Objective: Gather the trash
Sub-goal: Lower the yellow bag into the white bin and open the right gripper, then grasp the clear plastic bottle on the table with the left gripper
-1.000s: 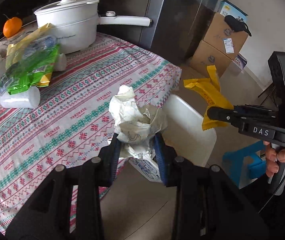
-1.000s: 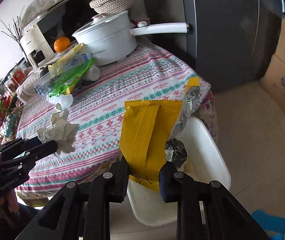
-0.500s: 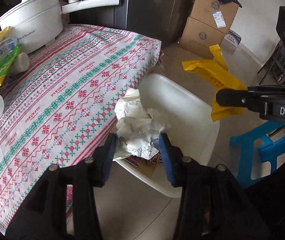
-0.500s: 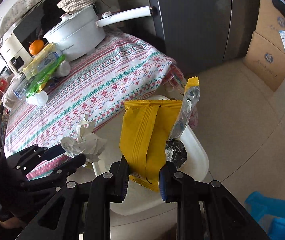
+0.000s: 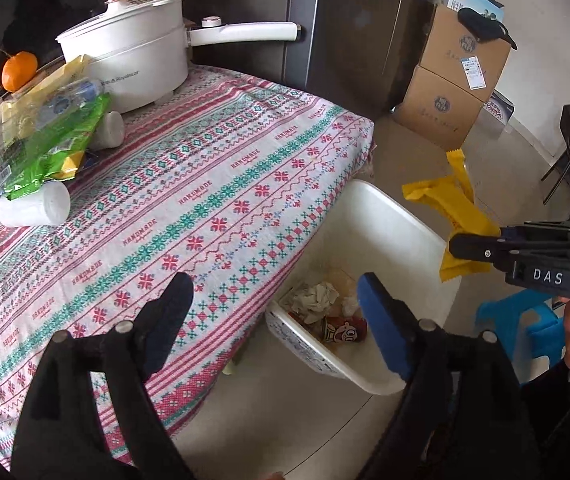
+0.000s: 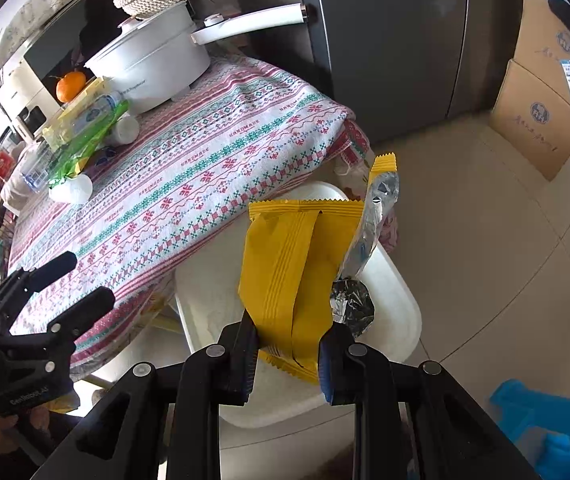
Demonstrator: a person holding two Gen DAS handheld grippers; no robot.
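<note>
Trash-wise, the crumpled tissue (image 5: 312,295) sits down in the white bin (image 5: 397,216) next to a red can (image 5: 345,330), right beside the near corner of the table. Left gripper (image 5: 273,308) hangs over the bin with its jaws spread wide, nothing in them. Right gripper (image 6: 288,350) is clamped on a yellow wrapper (image 6: 293,264), holding it above the bin's right side. Farther back on the patterned tablecloth (image 5: 189,184) there's a white pot (image 5: 133,60), an orange (image 5: 19,71) and a green packet (image 5: 57,148).

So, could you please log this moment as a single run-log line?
left gripper: open, empty | crumpled tissue: in white bin | right gripper: shut on yellow wrapper, over bin | next: probably release wrapper
</note>
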